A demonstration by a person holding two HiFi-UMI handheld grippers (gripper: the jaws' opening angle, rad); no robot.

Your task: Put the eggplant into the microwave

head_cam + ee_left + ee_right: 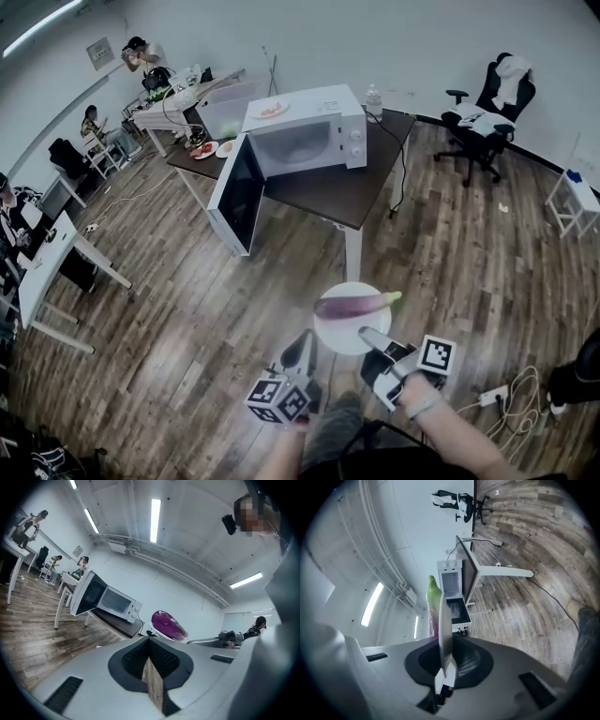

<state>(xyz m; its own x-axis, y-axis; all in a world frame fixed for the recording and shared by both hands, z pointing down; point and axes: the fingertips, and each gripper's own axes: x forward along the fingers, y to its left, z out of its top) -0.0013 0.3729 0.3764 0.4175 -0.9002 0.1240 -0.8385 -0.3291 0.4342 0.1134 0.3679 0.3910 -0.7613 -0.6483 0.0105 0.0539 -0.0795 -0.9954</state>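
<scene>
Right gripper [367, 336]: its jaws are closed on the near rim of a white plate [345, 339], one jaw above the rim and one below it.
Right arm pose: the right forearm [459, 441] comes in from the bottom right. The gripper points forward and level, rolled on its side, and it carries the plate flat.
Left gripper [302, 349]: its jaws are together and nothing is between them.
Left arm pose: the left forearm [281, 455] comes in from the bottom edge. The gripper points forward and slightly down, just beside the left edge of the plate. I cannot tell if it touches.
Eggplant [352, 303]: it lies across the far part of the plate, with the green stem end to the right.
Microwave [309, 131]: it stands on a dark table [347, 192], well apart from the eggplant.
Door [239, 192]: it is swung wide open to the left.
</scene>
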